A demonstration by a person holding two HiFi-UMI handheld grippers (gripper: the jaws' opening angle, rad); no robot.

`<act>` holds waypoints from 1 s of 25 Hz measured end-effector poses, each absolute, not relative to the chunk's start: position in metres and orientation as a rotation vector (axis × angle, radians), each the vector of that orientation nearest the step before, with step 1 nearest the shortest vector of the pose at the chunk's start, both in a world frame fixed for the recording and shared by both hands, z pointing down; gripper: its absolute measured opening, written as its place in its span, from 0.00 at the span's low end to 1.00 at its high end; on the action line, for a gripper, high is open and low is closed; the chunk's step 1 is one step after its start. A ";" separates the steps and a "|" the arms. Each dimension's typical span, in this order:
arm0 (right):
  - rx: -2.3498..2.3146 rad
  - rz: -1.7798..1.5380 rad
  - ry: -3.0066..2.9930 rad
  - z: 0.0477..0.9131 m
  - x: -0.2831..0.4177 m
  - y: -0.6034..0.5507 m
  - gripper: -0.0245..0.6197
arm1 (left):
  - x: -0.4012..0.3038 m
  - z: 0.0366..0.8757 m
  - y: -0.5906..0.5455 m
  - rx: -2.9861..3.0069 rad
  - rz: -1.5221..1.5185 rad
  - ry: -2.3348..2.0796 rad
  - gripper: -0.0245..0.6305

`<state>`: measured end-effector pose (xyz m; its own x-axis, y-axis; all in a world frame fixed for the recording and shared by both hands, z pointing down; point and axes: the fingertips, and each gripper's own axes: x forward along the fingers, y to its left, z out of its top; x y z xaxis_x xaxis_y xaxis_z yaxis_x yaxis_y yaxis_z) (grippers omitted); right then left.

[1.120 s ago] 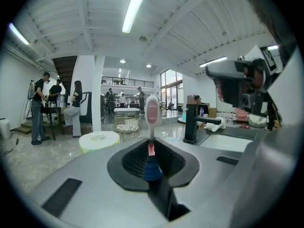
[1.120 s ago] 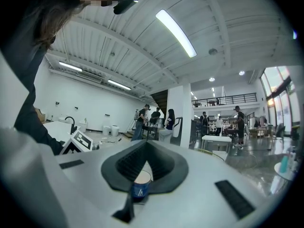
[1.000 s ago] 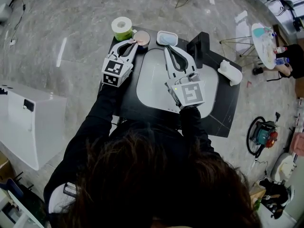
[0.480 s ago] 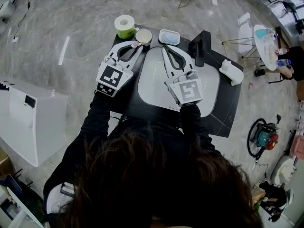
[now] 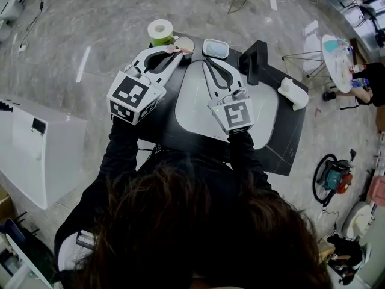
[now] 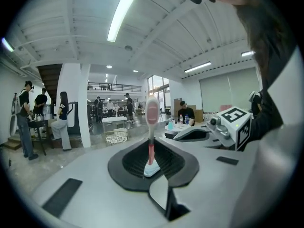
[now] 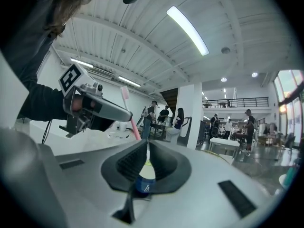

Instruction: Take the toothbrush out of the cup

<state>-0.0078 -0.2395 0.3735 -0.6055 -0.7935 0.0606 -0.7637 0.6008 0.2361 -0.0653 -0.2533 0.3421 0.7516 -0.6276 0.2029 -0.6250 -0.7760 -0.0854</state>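
A pink toothbrush with a white end stands upright between the jaws of my left gripper, which is shut on its handle. In the head view this gripper is raised beside the beige cup at the table's far edge, with the brush next to the cup's rim. No cup shows in the left gripper view. My right gripper points across the white basin, shut with nothing in it. The right gripper view shows its jaws closed and the brush sticking up from the left gripper.
A green and white roll stands left of the cup, a small white dish right of it. A black upright block and a white object sit on the black table. People stand in the hall beyond.
My left gripper has risen toward the camera with the toothbrush in it, away from the cup's mouth. The right gripper has stayed over the basin.
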 end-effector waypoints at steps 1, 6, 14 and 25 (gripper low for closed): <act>1.302 -0.285 -2.657 0.375 -0.008 -0.240 0.05 | -0.065 0.339 -0.252 -2.932 -0.355 1.040 0.10; 1.287 -0.253 -2.636 0.387 -0.010 -0.242 0.10 | -0.060 0.330 -0.243 -2.954 -0.387 0.992 0.10; 1.214 -0.250 -2.601 0.403 -0.020 -0.241 0.20 | -0.047 0.322 -0.223 -2.967 -0.439 0.865 0.10; 1.183 -0.249 -2.573 0.412 -0.027 -0.240 0.20 | -0.033 0.322 -0.210 -3.002 -0.464 0.771 0.10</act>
<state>-0.0275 -0.2400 0.4122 -0.6168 -0.7625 0.1954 -0.7109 0.6462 0.2775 -0.0333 -0.2102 0.3222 0.8352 -0.4722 0.2820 -0.4699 -0.8791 -0.0802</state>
